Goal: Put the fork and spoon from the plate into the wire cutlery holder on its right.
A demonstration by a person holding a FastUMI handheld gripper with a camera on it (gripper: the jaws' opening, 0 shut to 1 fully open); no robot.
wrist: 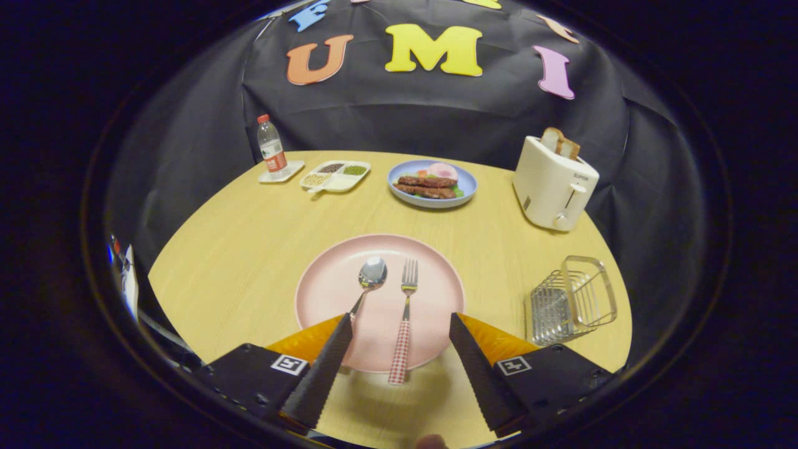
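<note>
On the counter [249, 249], the spoon [369, 279] lies left of the fork [405, 315] on the plate [330, 293], between the spread fingers [324, 362]. The wire cutlery holder [572, 299] stands right of the plate. Behind sit a bottle [272, 146], divided tray [335, 175], food dish [432, 183] and toaster [552, 184].

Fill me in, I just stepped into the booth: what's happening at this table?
A person is holding a hand-held gripper over a pink plate, its fingers open and gripping nothing. The fork lies between the fingers; the spoon lies by one finger. Both are on the plate, so neither has gone into the wire cutlery holder, which stands to the plate's right.
</note>
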